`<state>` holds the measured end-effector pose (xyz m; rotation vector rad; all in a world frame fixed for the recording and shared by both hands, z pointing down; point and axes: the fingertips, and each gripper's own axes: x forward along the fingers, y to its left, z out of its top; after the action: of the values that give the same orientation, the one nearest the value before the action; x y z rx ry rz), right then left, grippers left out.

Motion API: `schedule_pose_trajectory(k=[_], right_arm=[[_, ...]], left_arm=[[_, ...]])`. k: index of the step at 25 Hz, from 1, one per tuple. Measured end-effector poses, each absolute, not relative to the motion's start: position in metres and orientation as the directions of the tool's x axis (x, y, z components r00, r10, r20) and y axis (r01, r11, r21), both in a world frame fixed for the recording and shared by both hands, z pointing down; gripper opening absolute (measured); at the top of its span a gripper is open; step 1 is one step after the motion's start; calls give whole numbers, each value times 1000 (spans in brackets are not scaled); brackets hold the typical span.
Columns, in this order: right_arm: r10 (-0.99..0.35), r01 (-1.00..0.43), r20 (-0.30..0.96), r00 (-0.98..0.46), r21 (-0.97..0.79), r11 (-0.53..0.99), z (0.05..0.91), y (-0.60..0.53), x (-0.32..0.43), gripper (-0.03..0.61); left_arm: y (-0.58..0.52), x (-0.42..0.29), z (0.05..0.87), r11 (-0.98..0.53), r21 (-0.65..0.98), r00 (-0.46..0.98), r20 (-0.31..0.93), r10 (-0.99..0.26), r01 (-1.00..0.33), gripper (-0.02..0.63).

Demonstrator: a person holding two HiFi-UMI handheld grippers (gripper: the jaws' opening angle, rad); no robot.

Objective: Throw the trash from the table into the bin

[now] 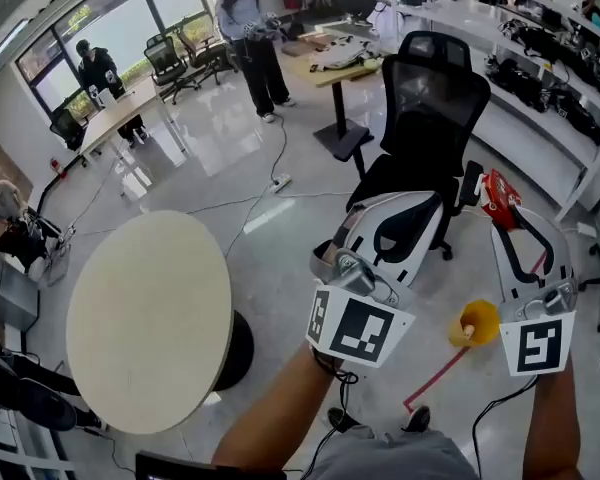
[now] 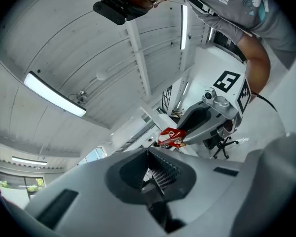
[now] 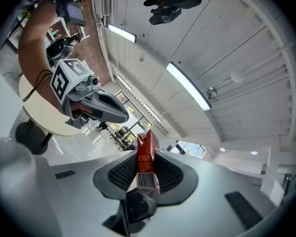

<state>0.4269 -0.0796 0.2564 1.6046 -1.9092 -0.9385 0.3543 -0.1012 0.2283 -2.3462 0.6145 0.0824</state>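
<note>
Left of all else in the head view stands the round table [image 1: 145, 318], a pale top on a dark foot. Just past the table's right edge, over the glossy floor [image 1: 230, 153], a bare forearm carries the left gripper [image 2: 150, 164], its marker cube nearest the camera. That gripper's own view shows the ribbed pads [image 2: 165, 172] closed against each other, with nothing between them. Farther right of the table, and beyond the left gripper, is a black office chair [image 1: 435, 108] with a mesh back. Farthest from the table, on the right, the right gripper [image 3: 147, 172] is clenched on a red carton [image 1: 500, 196], the piece of trash. The carton sits edge-on between the dark pads [image 3: 119, 174], barcode end low near the jaw roots and folded top sticking out past the tips. It is held in the air well apart from the table, just beside the chair's right armrest.
</note>
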Motion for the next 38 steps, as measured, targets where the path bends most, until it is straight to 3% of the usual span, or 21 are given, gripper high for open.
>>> schedule_pose_trajectory(k=[11, 17, 25, 30, 31, 32, 38], right_arm=[[-993, -733, 114, 28, 678, 57, 366, 43, 703, 107], [-974, -778, 220, 53, 620, 97, 438, 37, 755, 107], [-904, -818, 428, -14, 515, 257, 527, -12, 801, 109], [-957, -815, 289, 34, 562, 141, 472, -16, 821, 107], [-971, -809, 236, 37, 577, 109, 449, -12, 821, 92], [-983, -805, 183, 34, 587, 82, 427, -7, 818, 11], [-999, -738, 8, -42, 673, 37, 337, 0, 759, 8]], left_arm=[[6, 631, 288, -769, -585, 966, -151, -211, -259, 44], [22, 673, 319, -796, -570, 978, -93, -186, -205, 44], [-24, 706, 343, -785, -589, 974, -20, -227, -195, 44], [-34, 721, 337, -793, -571, 972, -36, -233, -211, 44], [-32, 724, 331, -799, -560, 973, -60, -224, -219, 44], [-29, 726, 325, -804, -552, 974, -80, -213, -221, 44], [-22, 698, 298, -781, -577, 971, -134, -197, -238, 44]])
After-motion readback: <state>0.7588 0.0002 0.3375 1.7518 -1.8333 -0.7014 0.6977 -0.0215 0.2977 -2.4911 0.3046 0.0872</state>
